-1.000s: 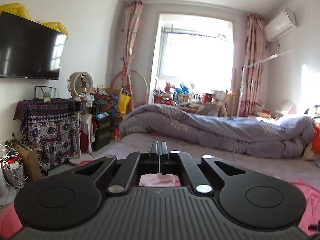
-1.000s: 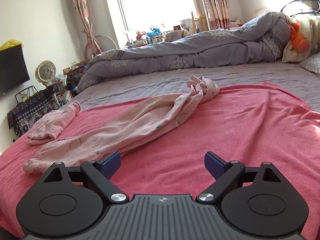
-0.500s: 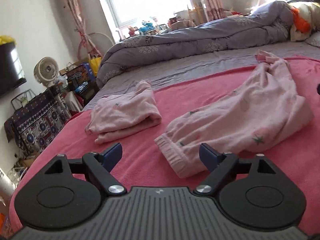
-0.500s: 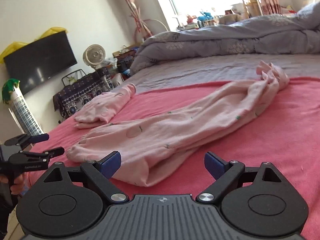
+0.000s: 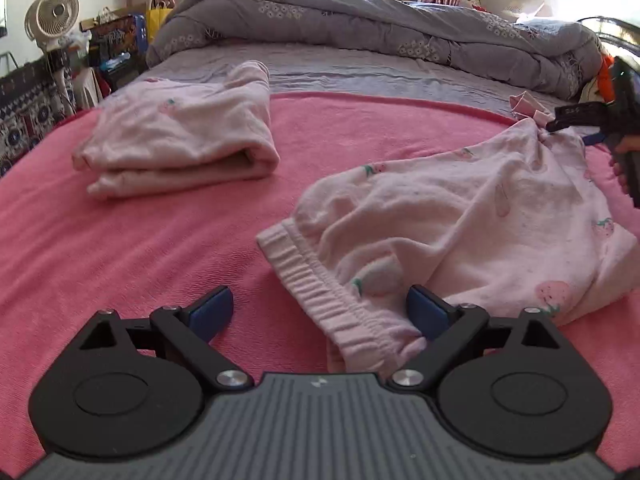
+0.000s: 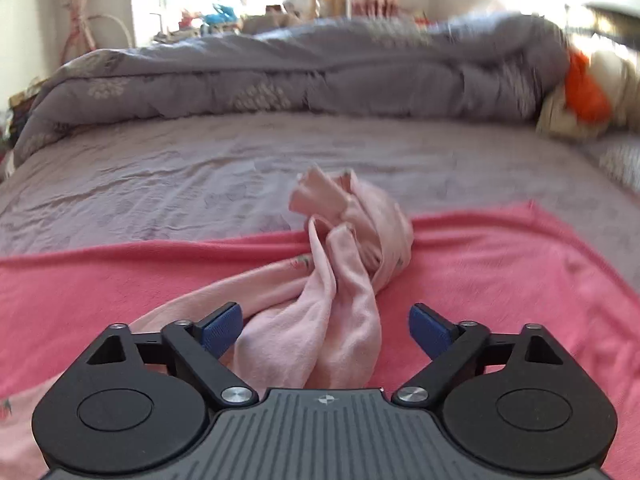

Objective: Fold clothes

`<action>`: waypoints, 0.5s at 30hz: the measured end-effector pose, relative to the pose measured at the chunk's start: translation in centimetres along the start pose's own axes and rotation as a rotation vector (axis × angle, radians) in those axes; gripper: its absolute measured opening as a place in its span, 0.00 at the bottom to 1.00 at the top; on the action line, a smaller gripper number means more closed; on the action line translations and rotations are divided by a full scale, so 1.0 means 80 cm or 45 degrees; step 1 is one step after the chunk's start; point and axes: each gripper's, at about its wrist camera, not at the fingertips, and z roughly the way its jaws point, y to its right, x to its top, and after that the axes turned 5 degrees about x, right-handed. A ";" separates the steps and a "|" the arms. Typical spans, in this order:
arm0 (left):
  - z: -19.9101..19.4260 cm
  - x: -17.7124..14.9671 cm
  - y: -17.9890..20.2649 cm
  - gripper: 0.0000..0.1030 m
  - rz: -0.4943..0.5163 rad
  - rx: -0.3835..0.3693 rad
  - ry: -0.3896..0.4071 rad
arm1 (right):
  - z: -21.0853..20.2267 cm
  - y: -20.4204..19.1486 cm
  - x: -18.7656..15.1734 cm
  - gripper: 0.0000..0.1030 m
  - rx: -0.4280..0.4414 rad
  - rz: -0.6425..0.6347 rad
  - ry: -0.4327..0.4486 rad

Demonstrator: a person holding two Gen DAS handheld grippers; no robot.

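Counted two pink garments: one folded top [image 5: 180, 128] ahead and left of the left gripper [image 5: 320, 314], one unfolded pair of pants [image 5: 460, 232] with its waistband between that tool's spread fingers. Counted two grippers, the right gripper [image 6: 322, 330] spread wide around the twisted pant legs. Counted one pink blanket [image 5: 120, 248], one grey quilt [image 5: 360, 20] far ahead, one fan [image 5: 52, 12] far left.

Pants [image 5: 472, 216] pale pink, strawberry print. Folded garment [image 5: 180, 136] same pale pink. Blanket [image 5: 120, 240] coral pink. Quilt [image 5: 360, 28] grey-purple, white flower motifs. Gripper pads [image 6: 222, 328] blue, bodies black.
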 end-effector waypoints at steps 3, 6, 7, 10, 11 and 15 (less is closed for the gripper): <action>-0.007 0.001 -0.002 0.67 -0.013 -0.059 0.008 | -0.023 0.017 -0.010 0.14 0.047 0.163 0.096; -0.016 0.009 -0.003 0.55 -0.019 -0.090 0.009 | -0.108 0.020 -0.017 0.14 0.016 0.035 0.346; -0.021 0.010 -0.004 0.53 -0.018 -0.090 0.019 | -0.144 0.025 -0.023 0.14 0.039 0.007 0.418; -0.037 0.014 -0.007 0.46 -0.020 -0.086 0.056 | -0.260 0.059 -0.054 0.16 0.095 -0.087 0.529; -0.041 0.019 -0.007 0.46 -0.025 -0.081 0.069 | -0.286 0.070 -0.069 0.19 0.079 -0.123 0.535; -0.066 0.024 -0.018 0.46 -0.027 -0.061 0.126 | -0.335 0.110 -0.133 0.73 0.015 -0.291 0.216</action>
